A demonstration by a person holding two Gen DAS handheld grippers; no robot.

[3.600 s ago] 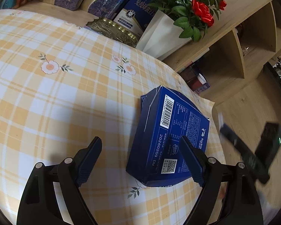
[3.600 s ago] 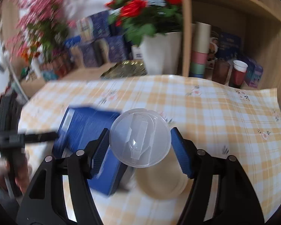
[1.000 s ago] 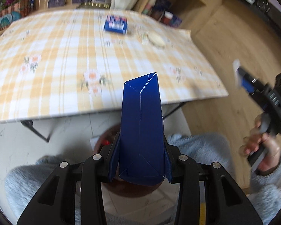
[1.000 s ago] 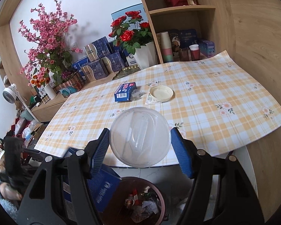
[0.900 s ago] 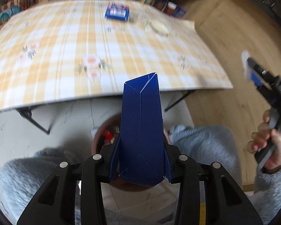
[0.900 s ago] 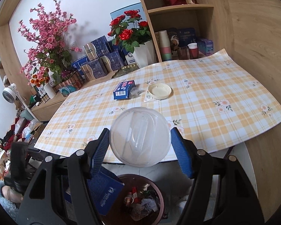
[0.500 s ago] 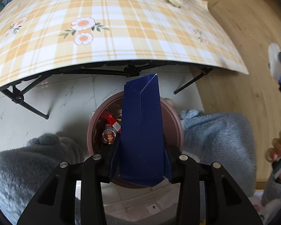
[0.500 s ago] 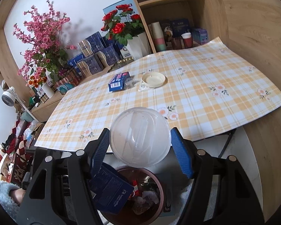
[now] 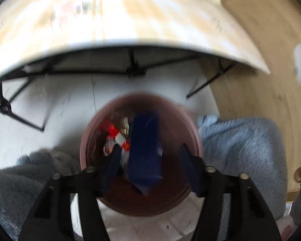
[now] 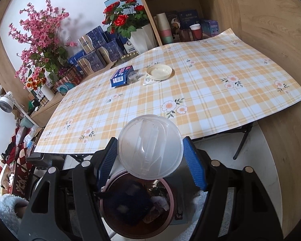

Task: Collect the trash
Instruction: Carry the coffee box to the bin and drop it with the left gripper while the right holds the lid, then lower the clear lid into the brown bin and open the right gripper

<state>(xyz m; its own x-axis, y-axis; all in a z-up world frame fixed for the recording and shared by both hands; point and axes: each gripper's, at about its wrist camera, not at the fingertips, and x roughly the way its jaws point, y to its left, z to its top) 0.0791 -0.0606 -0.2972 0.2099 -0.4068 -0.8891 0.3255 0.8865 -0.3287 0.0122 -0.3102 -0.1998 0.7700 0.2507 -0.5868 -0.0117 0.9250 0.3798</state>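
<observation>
In the blurred left wrist view, my left gripper (image 9: 150,166) hangs over the brown round bin (image 9: 86,146) on the floor. Its jaws are opening, and the dark blue carton (image 9: 144,146) sits loose between them, dropping into the bin among red and white trash. My right gripper (image 10: 150,160) is shut on a clear round plastic lid (image 10: 150,146), held above the same bin (image 10: 171,204), where the blue carton (image 10: 128,206) lies inside. A small blue box (image 10: 121,76), a crumpled clear wrapper (image 10: 133,77), a cream lid (image 10: 159,72) and a sachet (image 10: 148,81) lie on the checked tablecloth (image 10: 190,100).
The folding table's edge and black legs (image 9: 208,82) stand just beyond the bin. A person's grey fleece knees (image 9: 240,146) flank the bin on both sides. Flower pots, boxes and cups line the shelves (image 10: 180,26) behind the table.
My left gripper sank toward the bin and its jaws spread, letting go of the blue carton, which now drops into the bin. The right gripper lowered slightly, still gripping the clear lid.
</observation>
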